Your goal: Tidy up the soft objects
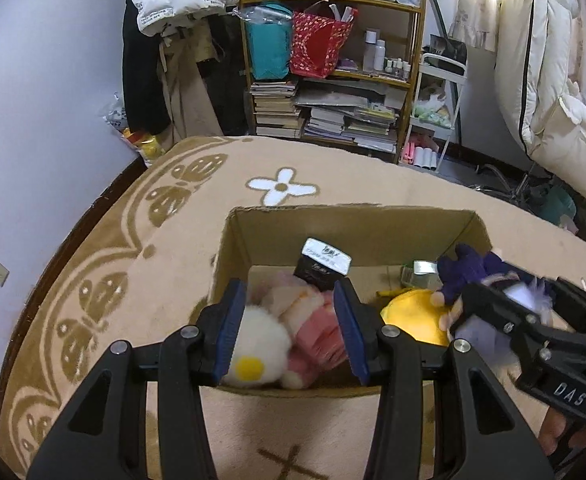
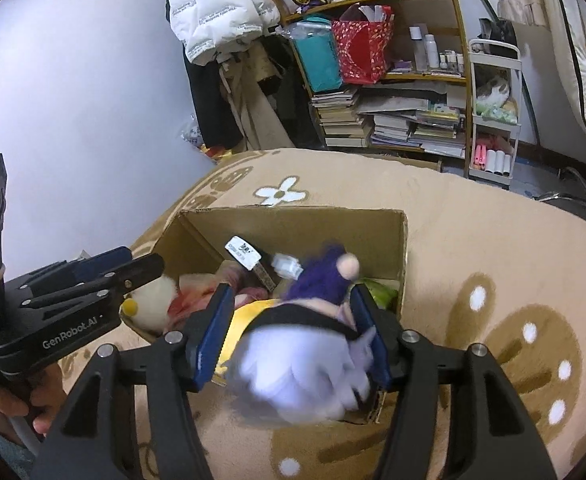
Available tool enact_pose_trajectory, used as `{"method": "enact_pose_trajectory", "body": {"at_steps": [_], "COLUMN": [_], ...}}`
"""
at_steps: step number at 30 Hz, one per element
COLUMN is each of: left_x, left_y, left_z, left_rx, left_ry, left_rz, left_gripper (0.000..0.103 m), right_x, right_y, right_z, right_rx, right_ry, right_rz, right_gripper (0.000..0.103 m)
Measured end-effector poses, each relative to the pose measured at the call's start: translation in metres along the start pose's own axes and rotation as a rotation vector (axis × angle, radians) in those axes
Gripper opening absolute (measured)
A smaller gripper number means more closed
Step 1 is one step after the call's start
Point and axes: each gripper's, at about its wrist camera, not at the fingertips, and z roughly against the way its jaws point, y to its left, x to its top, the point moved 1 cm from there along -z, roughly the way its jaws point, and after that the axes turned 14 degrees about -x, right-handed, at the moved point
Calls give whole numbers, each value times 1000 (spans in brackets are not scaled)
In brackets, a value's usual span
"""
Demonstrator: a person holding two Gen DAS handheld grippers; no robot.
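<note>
The purple doll hangs over the box, pinched between the right gripper's pads. The left gripper hovers spread over a white plush and a pink plush inside, beside a yellow toy.

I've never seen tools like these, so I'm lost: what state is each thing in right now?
Cardboard box: open, holding toys.
Purple doll: gripped, above the box's edge.
Right tool: closed on the purple doll.
Left tool: open, empty, over the box.
White plush: lying in the box.
</note>
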Motion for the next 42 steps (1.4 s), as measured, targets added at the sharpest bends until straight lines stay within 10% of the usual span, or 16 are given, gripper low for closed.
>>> {"method": "enact_pose_trajectory", "body": {"at_steps": [14, 29, 42], "left_x": [-16, -27, -54], "left_y": [19, 14, 22], "left_z": [43, 121, 174], "left_rx": [44, 29, 3], "left_ry": [-41, -170, -264], "left_rz": [36, 16, 90], "left_gripper": [61, 102, 103], "right_x": [5, -1, -22], "right_y": [3, 9, 9], "right_z": [33, 91, 142], "right_rx": [-16, -30, -35], "right_ry": [-52, -118, -209], "right_rz": [18, 28, 38], "right_gripper": [103, 103, 103]}}
